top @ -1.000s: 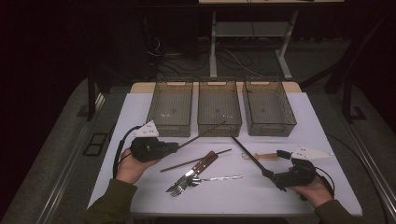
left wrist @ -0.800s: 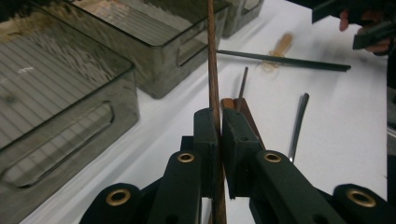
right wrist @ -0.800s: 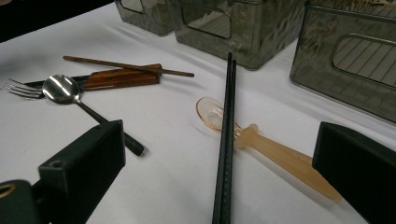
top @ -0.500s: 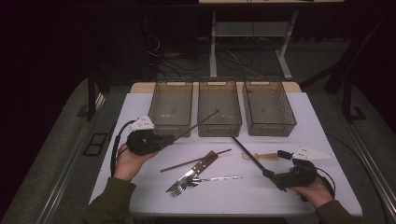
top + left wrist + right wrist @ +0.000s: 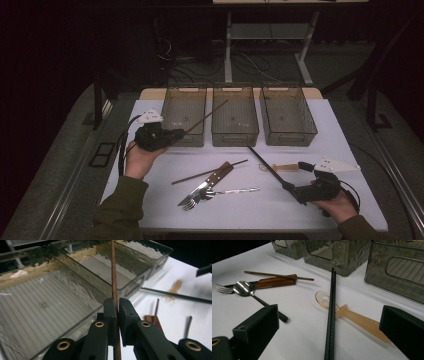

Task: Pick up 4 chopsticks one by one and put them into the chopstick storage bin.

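Chopstick (image 5: pixel 114 277) is clamped near one end by left gripper (image 5: pixel 175 134), raised over left bin (image 5: pixel 184 115) | light, stiff, slick: grip kept low | black chopsticks (image 5: pixel 330 315) are straddled by right gripper (image 5: pixel 332 332), jaws apart.

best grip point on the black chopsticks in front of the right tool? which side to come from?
Probably the near end of the black chopsticks, coming in from the person's side along their length. They lie flat and side by side on the white table, crossing over the pale plastic spoon further up. The right tool stands open astride them, so closing there should catch both clear of the spoon.
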{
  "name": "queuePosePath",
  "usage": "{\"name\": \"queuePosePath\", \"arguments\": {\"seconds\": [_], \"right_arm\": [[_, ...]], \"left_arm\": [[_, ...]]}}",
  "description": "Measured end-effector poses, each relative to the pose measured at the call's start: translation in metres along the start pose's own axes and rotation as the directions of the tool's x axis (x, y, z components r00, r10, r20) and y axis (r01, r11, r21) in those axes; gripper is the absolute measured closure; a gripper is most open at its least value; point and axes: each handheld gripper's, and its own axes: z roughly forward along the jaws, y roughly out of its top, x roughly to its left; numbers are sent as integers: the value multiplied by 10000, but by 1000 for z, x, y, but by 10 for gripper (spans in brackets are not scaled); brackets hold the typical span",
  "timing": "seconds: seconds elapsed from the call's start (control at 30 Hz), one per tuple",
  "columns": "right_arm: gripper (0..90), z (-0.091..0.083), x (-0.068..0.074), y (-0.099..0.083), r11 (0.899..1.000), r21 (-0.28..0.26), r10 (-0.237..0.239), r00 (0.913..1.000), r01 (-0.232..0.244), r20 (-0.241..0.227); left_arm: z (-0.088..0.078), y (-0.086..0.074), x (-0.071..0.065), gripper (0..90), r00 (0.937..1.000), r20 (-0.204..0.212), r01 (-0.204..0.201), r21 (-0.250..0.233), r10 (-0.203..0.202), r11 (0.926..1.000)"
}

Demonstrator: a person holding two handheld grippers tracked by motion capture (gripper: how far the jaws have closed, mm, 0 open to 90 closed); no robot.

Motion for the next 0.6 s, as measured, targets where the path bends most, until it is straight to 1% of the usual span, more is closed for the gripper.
{"name": "queuePosePath", "arguments": {"seconds": [0.07,0.13,0.17,0.27,0.4,0.47,0.53,0.57,0.6], "right_arm": [[26,0,0,0,10000,-7,1,10000,-1,9],[26,0,0,0,10000,-6,33,10000,-33,18],[26,0,-1,-1,10000,-11,32,10000,-32,25],[26,0,0,-1,10000,-9,54,10000,-54,20],[26,0,0,-1,10000,-5,96,9999,-96,47],[26,0,0,-2,9999,-4,111,9999,-111,52],[26,-1,-1,-2,9999,-34,127,9999,-127,56],[26,-1,-1,-2,9999,-46,98,9999,-98,64],[26,-1,-1,-2,9999,-46,98,9999,-98,64]], "left_arm": [[0,3,4,846,9999,-111,119,-19,-119,9999],[1,4,6,846,9998,-179,111,-18,-111,9999],[1,6,11,846,9994,-265,239,-113,-242,9996],[2,10,17,846,9978,-511,403,-182,-412,9990],[6,15,27,846,9939,-905,616,-193,-631,9979],[6,17,29,846,9928,-979,677,-207,-694,9975],[8,20,33,846,9899,-1205,723,-186,-741,9972],[11,23,38,846,9870,-1357,835,-230,-859,9962],[11,23,38,846,9870,-1357,835,-230,-859,9962]]}}
